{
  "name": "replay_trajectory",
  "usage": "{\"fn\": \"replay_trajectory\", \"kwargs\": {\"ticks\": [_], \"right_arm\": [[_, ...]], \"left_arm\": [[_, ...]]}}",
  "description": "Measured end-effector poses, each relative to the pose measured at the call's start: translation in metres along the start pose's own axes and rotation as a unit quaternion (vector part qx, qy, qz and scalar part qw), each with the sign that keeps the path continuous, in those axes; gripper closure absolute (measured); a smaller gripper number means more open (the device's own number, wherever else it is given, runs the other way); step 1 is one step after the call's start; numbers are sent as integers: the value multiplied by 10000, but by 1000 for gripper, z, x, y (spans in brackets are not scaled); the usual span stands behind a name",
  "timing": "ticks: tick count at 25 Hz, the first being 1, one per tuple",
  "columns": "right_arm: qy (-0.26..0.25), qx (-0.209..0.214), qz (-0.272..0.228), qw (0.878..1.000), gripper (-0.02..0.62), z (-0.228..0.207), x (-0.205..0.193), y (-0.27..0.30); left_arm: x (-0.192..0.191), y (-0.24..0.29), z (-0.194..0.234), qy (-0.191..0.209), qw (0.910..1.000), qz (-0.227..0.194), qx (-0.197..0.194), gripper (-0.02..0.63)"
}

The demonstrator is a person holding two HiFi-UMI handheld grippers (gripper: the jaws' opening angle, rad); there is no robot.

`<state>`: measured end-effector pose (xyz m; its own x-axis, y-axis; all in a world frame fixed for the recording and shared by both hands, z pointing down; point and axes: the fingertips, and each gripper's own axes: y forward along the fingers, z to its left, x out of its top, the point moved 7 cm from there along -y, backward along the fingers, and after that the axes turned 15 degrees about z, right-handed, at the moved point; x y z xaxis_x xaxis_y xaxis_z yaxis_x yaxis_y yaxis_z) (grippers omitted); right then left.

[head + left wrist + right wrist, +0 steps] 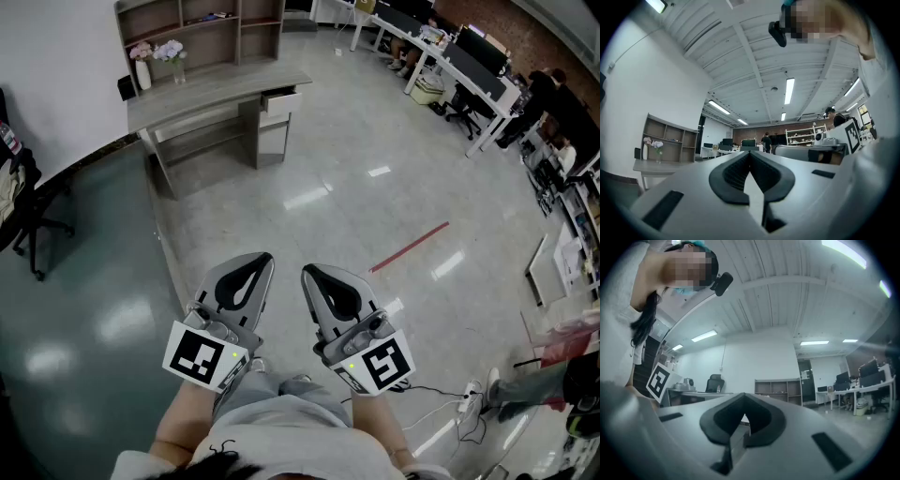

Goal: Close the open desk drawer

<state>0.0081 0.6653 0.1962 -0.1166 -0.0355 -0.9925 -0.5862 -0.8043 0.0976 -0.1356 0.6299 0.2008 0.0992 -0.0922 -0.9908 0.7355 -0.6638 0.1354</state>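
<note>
The grey desk (216,89) stands far off against the back wall, with its drawer (278,99) pulled out at the right end. It also shows at the left in the left gripper view as the desk (649,165). Both grippers are held close to my body, well short of the desk. My left gripper (262,257) is shut with nothing in it, and its tips (750,153) meet. My right gripper (308,270) is shut and empty too, its tips (743,395) touching.
A shelf unit (202,26) and two flower vases (157,62) sit on the desk. A black office chair (26,220) stands at the left. A red tape line (409,247) marks the floor. A power strip with cables (469,392) lies lower right. Office desks (469,58) with people are at the back right.
</note>
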Motion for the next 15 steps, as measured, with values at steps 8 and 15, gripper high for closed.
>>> {"fn": "replay_trajectory", "kwargs": {"ticks": [8,15], "right_arm": [[-33,-15,-14,10000,588,5,1,3],[-66,35,-45,10000,588,13,2,13]], "left_arm": [[-1,-2,-1,126,9999,2,-80,595],[-5,-7,11,76,9998,2,-175,595]]}}
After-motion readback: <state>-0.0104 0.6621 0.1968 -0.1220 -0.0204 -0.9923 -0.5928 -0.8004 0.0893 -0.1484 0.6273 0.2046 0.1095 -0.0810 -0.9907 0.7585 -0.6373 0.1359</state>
